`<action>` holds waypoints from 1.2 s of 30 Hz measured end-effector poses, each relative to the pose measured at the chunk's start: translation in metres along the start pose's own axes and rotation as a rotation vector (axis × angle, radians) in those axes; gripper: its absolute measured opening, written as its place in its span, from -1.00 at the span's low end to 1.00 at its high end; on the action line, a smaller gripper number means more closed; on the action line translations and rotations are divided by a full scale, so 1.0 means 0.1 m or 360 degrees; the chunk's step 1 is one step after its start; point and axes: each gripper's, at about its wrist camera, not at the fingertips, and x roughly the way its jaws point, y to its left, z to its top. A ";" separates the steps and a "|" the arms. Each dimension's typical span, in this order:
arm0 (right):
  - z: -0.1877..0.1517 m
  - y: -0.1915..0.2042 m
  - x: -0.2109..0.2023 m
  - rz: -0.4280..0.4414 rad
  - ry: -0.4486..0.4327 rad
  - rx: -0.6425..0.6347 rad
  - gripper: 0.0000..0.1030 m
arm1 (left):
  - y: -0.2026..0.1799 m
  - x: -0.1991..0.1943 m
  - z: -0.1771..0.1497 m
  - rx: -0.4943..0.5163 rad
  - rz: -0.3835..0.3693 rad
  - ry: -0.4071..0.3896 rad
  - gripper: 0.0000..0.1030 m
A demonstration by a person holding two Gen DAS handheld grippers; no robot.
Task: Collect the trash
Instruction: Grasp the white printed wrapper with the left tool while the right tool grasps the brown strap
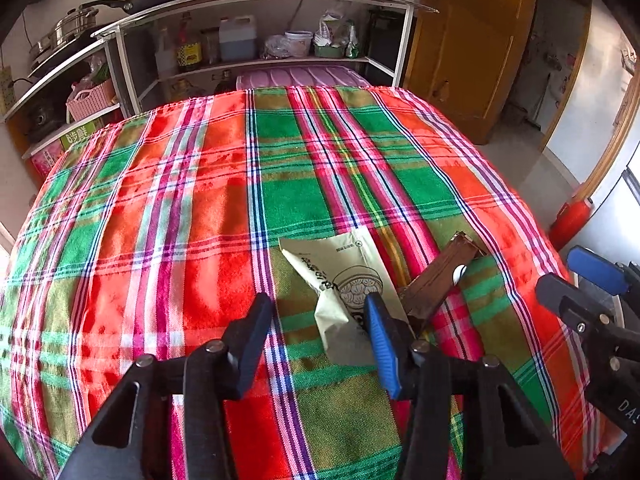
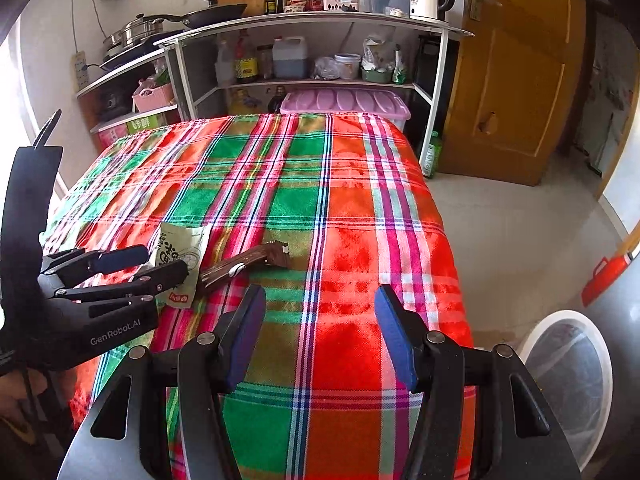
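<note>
The left tool [image 1: 318,306] is set part-spread astride the pale wrapper [image 1: 344,276], not yet pinched. A brown wrapper [image 1: 436,280] lies at its two o'clock. The right tool [image 2: 320,300] is held spread, empty; the bin [image 2: 568,364] is seen at its four o'clock.

Surface finishes, table area
Woven plaid cloth [image 1: 168,208], matt; pale wrapper [image 1: 340,280] creased paper; brown wrapper [image 1: 440,276] glossy; door [image 2: 516,72] varnished wood.

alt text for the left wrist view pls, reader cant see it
The left gripper reaches over a cream snack wrapper on a plaid tablecloth, jaws part-open, the wrapper's near end between them. A brown wrapper lies beside it. The right gripper enters at right.
</note>
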 end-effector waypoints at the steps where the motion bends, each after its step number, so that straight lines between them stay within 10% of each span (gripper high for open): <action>1: 0.01 0.00 0.00 -0.0008 0.0001 -0.0003 0.11 | 0.03 0.00 0.00 -0.0009 -0.0008 -0.0001 -0.36; 11: 0.11 0.10 0.10 0.0005 0.0046 -0.0045 0.11 | 0.21 -0.06 0.00 -0.0015 0.0022 -0.0051 -0.67; 30: 0.21 0.44 0.57 0.0173 0.0151 0.0197 0.11 | 0.59 -0.13 -0.08 -0.0101 -0.0038 -0.0073 -0.69; 36: 0.22 0.52 0.64 0.0110 0.0147 0.0153 -0.45 | 0.61 -0.14 -0.09 -0.0111 -0.0071 -0.0077 -0.69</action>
